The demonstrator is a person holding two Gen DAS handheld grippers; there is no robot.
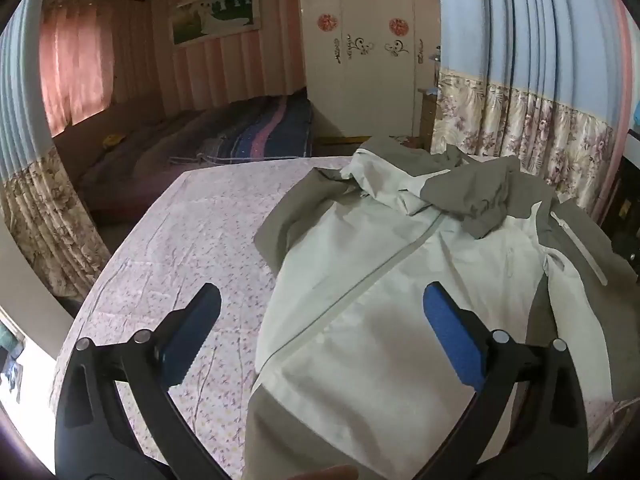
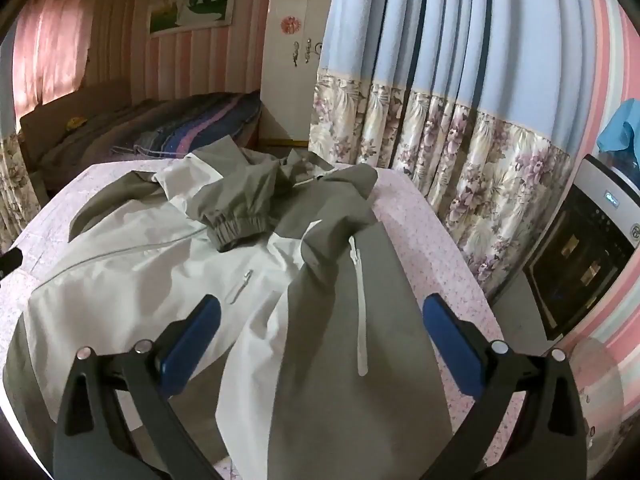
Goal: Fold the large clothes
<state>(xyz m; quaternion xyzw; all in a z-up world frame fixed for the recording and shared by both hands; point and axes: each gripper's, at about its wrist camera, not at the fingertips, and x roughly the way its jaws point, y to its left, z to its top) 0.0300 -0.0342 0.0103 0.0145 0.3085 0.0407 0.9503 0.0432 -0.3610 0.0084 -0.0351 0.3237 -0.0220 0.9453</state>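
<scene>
Jacket (image 1: 384, 320) spread on floral-sheeted table (image 1: 180, 264)

No wording here can be made out. The white wardrobe (image 1: 372, 48) carries two round red paper emblems (image 1: 327, 22) on its doors, with a pattern too blurred to tell as characters, and dark curly ornaments below them. The dark-fronted appliance (image 2: 588, 264) by the striped wall has a small lit display (image 2: 611, 199) and a round badge (image 2: 635, 230), both too small to read. The jacket (image 2: 160, 280) shows no legible label.
</scene>
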